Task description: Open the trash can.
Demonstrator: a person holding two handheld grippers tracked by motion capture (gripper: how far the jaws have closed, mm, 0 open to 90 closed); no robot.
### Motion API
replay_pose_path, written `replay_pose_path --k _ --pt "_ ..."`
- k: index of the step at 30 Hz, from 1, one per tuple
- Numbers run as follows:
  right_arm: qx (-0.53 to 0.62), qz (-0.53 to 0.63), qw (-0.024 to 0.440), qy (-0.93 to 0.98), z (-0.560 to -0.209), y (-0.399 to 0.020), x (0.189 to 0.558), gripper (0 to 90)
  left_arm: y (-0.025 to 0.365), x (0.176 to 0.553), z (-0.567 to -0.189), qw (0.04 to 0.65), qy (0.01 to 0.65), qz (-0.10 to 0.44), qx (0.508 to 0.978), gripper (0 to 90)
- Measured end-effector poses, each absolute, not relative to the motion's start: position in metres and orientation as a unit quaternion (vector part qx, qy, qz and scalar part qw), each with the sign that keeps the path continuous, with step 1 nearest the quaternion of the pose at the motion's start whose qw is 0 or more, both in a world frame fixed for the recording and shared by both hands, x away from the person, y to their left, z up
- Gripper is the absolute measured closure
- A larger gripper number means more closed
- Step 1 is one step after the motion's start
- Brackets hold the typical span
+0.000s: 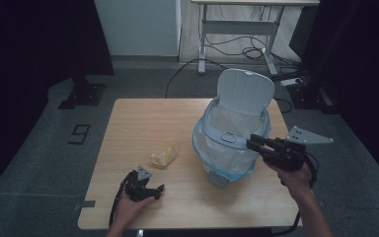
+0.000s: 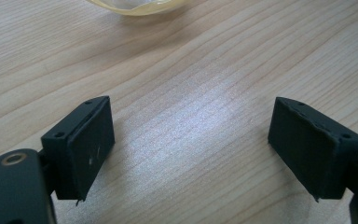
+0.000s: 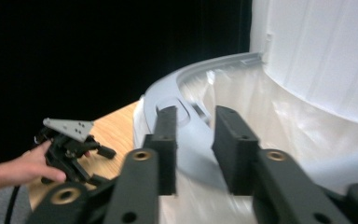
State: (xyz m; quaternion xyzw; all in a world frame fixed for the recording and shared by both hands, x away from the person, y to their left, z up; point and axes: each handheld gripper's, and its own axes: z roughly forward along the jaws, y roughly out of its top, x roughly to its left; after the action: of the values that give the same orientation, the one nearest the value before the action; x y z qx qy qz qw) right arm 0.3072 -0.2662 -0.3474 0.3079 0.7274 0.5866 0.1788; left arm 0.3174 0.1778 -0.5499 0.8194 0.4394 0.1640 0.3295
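The bin (image 1: 229, 133), lid up and lined with a clear bag, stands right of centre on the worktop (image 1: 128, 123), behind the left gripper (image 1: 150, 190) with fingers released beside a yellow wrapper (image 1: 163, 156), while the right gripper (image 1: 252, 143) hovers at its rim, fingers parted, gripping nothing.

Lab: black curtains (image 1: 29, 39), cabled floor (image 1: 237, 49)

No words, brand names or labels can be read anywhere in these pictures. On the dark floor (image 1: 39, 148) to the left of the table (image 1: 128, 118) there is a small mark (image 1: 80, 133) that may be the number 9, but it is too tiny and dim to be sure.
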Motion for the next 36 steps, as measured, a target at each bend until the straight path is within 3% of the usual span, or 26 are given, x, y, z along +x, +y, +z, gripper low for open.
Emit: replay_pose_path --k 4,14,23,36 --pt "0.322 0.582 0.189 0.723 -0.357 -0.283 0.299 50.6 0.178 0.317 -0.550 0.329 0.440 0.165 0.819 14.4" --pt "0.377 0.556 0.200 0.713 -0.411 -0.309 0.293 39.9 0.177 0.317 -0.550 0.330 0.440 0.166 0.818 14.5" --pt "0.434 0.514 0.187 0.715 -0.476 -0.319 0.301 38.2 0.177 0.317 -0.550 0.329 0.440 0.166 0.819 14.5" --pt "0.466 0.478 0.183 0.722 -0.518 -0.328 0.301 38.8 0.177 0.316 -0.550 0.330 0.438 0.165 0.820 14.5"
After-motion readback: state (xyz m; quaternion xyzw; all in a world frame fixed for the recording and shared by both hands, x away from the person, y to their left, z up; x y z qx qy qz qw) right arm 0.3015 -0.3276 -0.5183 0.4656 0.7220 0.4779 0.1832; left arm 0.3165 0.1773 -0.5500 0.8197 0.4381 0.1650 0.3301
